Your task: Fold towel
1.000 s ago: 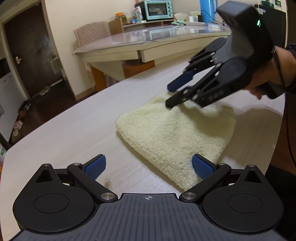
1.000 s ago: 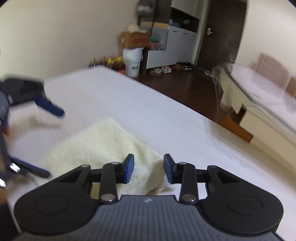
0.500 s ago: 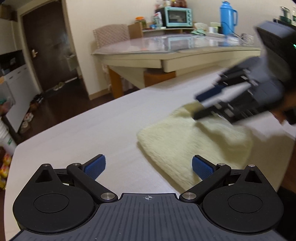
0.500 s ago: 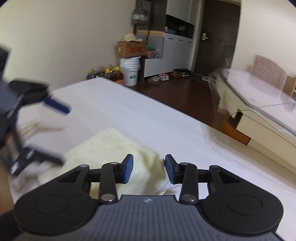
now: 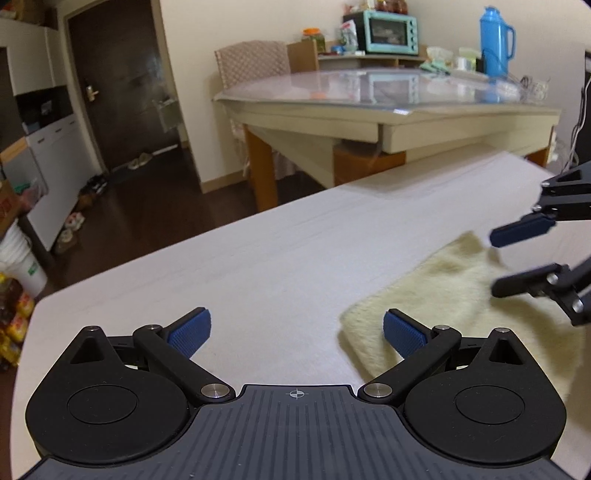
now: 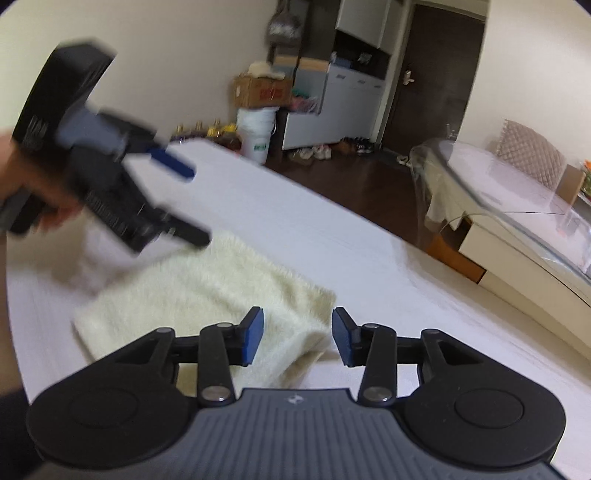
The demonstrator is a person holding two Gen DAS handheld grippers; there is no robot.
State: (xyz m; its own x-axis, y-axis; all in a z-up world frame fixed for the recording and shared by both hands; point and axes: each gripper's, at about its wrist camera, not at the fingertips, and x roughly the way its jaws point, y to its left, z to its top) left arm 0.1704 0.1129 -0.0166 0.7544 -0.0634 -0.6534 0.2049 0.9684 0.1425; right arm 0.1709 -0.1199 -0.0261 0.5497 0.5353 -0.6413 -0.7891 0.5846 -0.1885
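A cream fluffy towel [image 5: 461, 295] lies folded flat on the white table [image 5: 295, 251]. My left gripper [image 5: 295, 332] is open above the bare table, its right pad at the towel's near corner, with nothing between the pads. The right gripper [image 5: 502, 258] shows at the right edge of the left wrist view, open above the towel. In the right wrist view the towel [image 6: 207, 291] lies under and ahead of my right gripper [image 6: 295, 338], whose jaws stand apart and empty. The left gripper [image 6: 192, 203] hovers blurred over the towel's far left, held by a hand [image 6: 22, 192].
A glass-topped dining table [image 5: 388, 99] with a chair [image 5: 255, 66], a blue thermos [image 5: 495, 40] and a teal toaster oven [image 5: 391, 29] stands beyond the white table. The floor [image 6: 351, 173] lies past the table's far edge, with a white bucket [image 6: 256, 133] and boxes.
My left gripper has swung left, so the towel has slid to the right of its view. The right gripper has pulled back towards the right and opened a little wider.
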